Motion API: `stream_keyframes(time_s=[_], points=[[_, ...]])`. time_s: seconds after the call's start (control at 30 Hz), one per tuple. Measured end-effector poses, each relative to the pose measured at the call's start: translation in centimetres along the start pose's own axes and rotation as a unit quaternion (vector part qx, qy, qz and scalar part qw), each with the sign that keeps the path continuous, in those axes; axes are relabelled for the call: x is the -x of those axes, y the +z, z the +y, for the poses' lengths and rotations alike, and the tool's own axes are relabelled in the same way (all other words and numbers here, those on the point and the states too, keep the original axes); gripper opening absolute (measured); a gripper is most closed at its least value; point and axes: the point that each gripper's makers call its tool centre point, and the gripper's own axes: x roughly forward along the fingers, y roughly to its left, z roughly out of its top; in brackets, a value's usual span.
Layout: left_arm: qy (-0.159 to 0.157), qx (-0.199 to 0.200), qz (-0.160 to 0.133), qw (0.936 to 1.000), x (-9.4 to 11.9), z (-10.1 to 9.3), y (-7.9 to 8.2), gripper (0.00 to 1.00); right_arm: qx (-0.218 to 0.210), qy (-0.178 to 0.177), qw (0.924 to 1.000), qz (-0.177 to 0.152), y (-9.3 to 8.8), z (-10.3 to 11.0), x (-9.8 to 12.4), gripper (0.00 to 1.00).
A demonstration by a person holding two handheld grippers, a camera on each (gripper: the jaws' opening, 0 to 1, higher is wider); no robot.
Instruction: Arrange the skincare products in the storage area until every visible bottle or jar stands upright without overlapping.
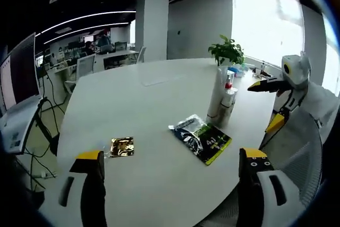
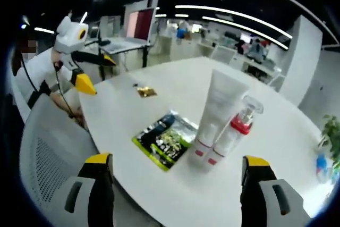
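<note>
With both grippers spread wide and empty, a careless reach is judged likely to topple the tall tube — it is balanced on its narrow cap. Left of the tube a glossy flat packet is seen; touching its right side, a clear pump bottle, red-collared — both upright on the smooth white table.

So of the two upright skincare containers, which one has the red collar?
The shorter clear pump bottle, standing right of the taller white tube in the right gripper view; the tube is plain white there.
</note>
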Motion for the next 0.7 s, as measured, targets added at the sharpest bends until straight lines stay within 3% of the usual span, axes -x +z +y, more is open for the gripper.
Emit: stream_keyframes(time_s=[0.5,0.6,0.7], points=[[-0.002,0.014,0.022,0.9997,-1.5,1.5,-1.4,0.99,0.019,0.016,0.9996,-0.01,2.0,1.2,-1.0,1.0],[0.001,0.02,0.027,0.9994,-1.9,2.4,-1.8,0.99,0.024,0.025,0.9993,-0.013,2.5,1.7,-1.1,0.97],[0.002,0.021,0.032,0.9993,-1.8,2.0,-2.2,0.98,0.033,0.034,0.9988,-0.016,3.0,2.4,-1.5,0.94]])
